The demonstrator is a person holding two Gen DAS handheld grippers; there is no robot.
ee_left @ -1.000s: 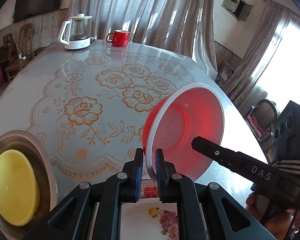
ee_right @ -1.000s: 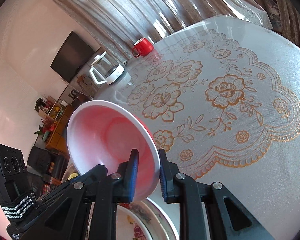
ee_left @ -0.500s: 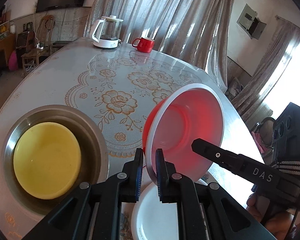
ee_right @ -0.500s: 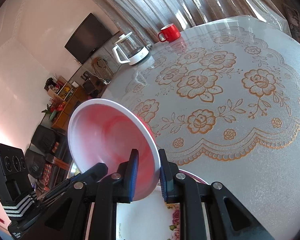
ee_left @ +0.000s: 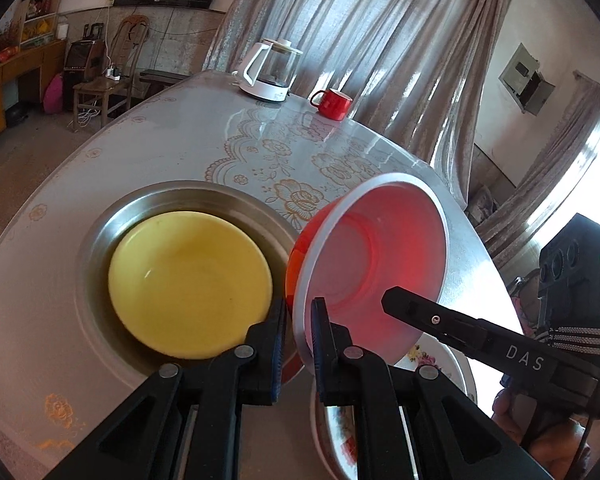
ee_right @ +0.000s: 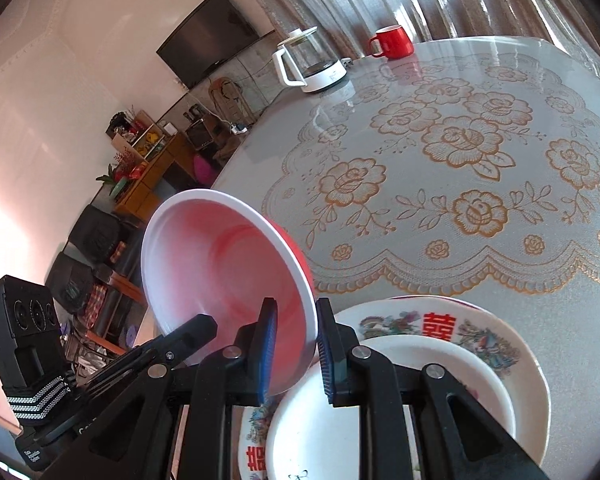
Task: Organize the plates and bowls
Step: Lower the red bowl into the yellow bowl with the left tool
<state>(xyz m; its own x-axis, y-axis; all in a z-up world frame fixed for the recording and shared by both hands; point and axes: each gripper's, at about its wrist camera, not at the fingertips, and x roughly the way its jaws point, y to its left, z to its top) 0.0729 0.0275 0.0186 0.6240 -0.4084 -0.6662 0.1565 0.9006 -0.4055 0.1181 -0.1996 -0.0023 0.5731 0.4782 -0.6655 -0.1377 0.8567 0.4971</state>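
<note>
Beside the red bowl (ee_left: 380,248), yellow dish (ee_left: 188,284).

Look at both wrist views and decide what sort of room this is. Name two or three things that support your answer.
Probably a home living or dining room. A round table with a floral cloth holds a kettle and a red mug; a wall television and long curtains show behind.

A bowl (ee_left: 368,256), tilted on its side, hangs above the desk (ee_left: 148,144), its rim pinched between both claws. To its left a smaller dish (ee_left: 188,280) sits inside a wide basin (ee_left: 112,216). Beneath and right lie stacked plates (ee_right: 496,332). At the far edge a kettle (ee_left: 270,70) stands left of a mug (ee_left: 334,104).
</note>
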